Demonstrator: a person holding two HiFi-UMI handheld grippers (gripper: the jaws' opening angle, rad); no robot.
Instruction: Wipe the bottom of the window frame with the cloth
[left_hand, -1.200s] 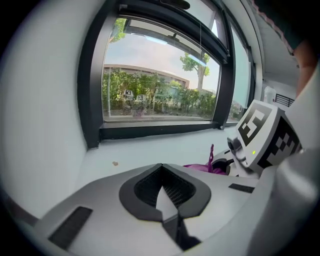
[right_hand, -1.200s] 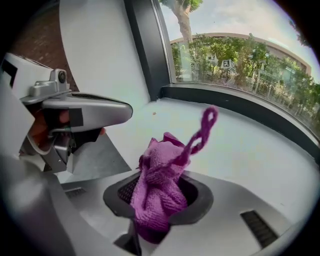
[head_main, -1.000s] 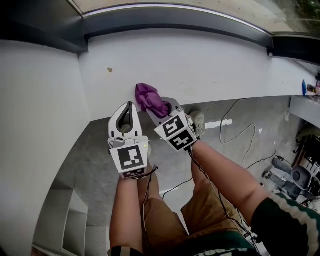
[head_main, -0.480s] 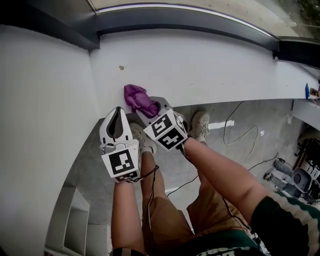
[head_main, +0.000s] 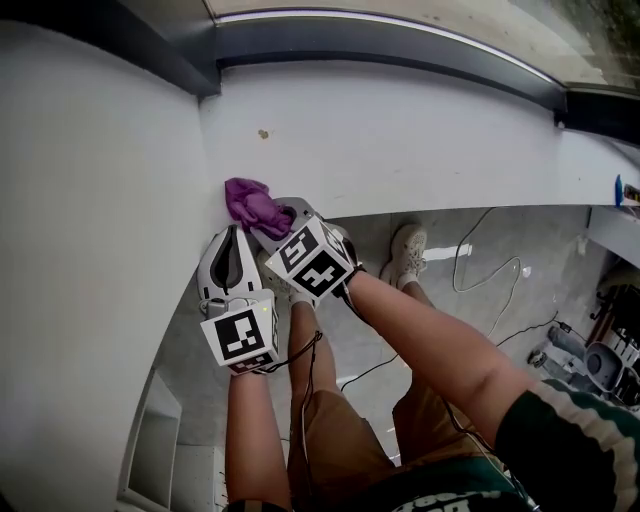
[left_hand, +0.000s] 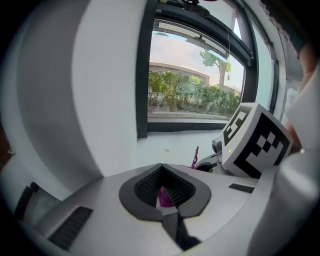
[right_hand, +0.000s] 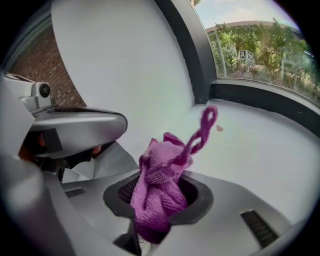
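At the left end of the white sill (head_main: 400, 140), close to the side wall (head_main: 90, 250), the purple cloth (head_main: 250, 203) is bunched up in the right gripper (head_main: 275, 214). That gripper's jaws are clamped on the cloth, and a twisted tail of fabric sticks up above the bunch. A small brown speck (head_main: 263, 133) lies on the sill beyond the cloth. The dark window frame (head_main: 380, 40) runs along the sill's far edge. Just beside the right gripper, the left gripper (head_main: 234, 230) has its jaw tips together and holds nothing. Below, a shoe (head_main: 408, 250) and a white cable (head_main: 480, 265) are on the grey floor (head_main: 520, 290).
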